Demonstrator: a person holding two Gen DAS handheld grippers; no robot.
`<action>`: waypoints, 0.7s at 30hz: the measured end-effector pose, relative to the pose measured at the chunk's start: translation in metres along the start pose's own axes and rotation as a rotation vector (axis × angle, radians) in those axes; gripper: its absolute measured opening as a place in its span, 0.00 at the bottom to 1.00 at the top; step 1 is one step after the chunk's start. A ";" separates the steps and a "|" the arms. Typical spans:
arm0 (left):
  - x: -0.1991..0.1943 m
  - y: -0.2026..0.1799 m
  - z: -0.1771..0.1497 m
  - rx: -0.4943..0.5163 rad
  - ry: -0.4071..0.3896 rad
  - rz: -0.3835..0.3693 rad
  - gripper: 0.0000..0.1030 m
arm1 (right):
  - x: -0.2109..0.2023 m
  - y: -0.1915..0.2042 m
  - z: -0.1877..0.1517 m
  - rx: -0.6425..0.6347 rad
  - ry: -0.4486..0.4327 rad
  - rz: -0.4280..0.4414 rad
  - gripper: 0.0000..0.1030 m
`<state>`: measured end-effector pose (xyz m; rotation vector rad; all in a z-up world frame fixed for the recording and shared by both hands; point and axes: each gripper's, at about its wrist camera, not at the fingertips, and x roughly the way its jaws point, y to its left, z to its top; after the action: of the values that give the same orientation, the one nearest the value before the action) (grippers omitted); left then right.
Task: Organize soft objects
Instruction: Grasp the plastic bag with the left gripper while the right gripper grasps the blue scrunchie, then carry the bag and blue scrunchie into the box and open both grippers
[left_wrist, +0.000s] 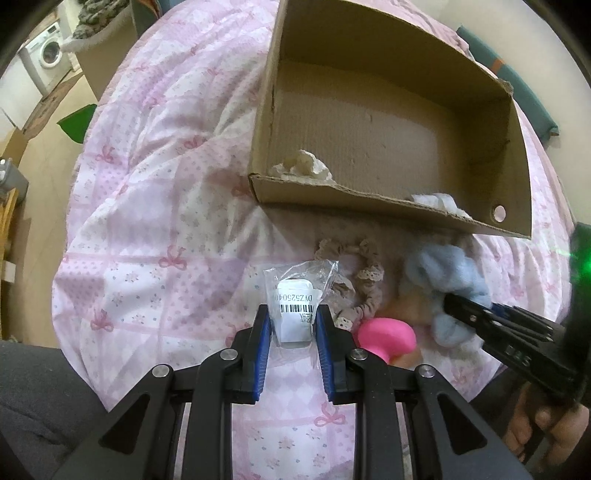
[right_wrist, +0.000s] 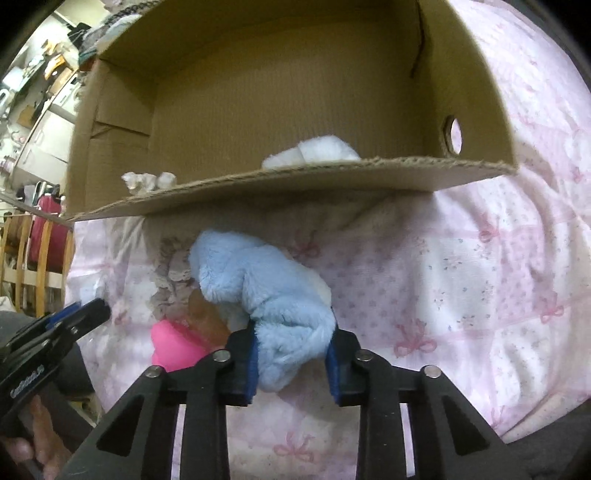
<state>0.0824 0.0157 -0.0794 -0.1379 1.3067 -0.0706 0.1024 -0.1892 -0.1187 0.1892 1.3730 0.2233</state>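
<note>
While both grippers point down at the pink quilt (left_wrist: 155, 206), we sort soft things toward the cardboard box (left_wrist: 517, 155).
Lower centre, the left gripper (left_wrist: 292, 322) pinches a crinkly plastic packet (left_wrist: 295, 295); at right, the right gripper (right_wrist: 293, 349) squeezes the blue plush (right_wrist: 258, 280), which looks light and yielding, best gripped mid-bulk.

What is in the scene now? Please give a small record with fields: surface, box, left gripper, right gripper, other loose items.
surface: pink patterned quilt
box: open cardboard box on the quilt, with a cream soft item and a white soft item inside
left gripper: left gripper closed on a clear plastic packet
right gripper: right gripper closed on a blue plush item
other loose items: lace scrunchie, pink round object, both outside the box
</note>
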 end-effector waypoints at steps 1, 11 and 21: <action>-0.001 0.002 0.000 -0.002 -0.006 0.006 0.21 | -0.004 0.000 -0.002 -0.001 -0.012 -0.001 0.28; -0.008 0.008 -0.001 -0.014 -0.040 0.030 0.21 | -0.031 -0.024 -0.015 0.061 -0.072 0.007 0.28; -0.055 0.012 -0.006 -0.016 -0.151 0.011 0.21 | -0.082 -0.021 -0.032 0.096 -0.188 0.155 0.28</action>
<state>0.0621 0.0343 -0.0300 -0.1469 1.1569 -0.0402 0.0572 -0.2308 -0.0527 0.3884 1.1835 0.2625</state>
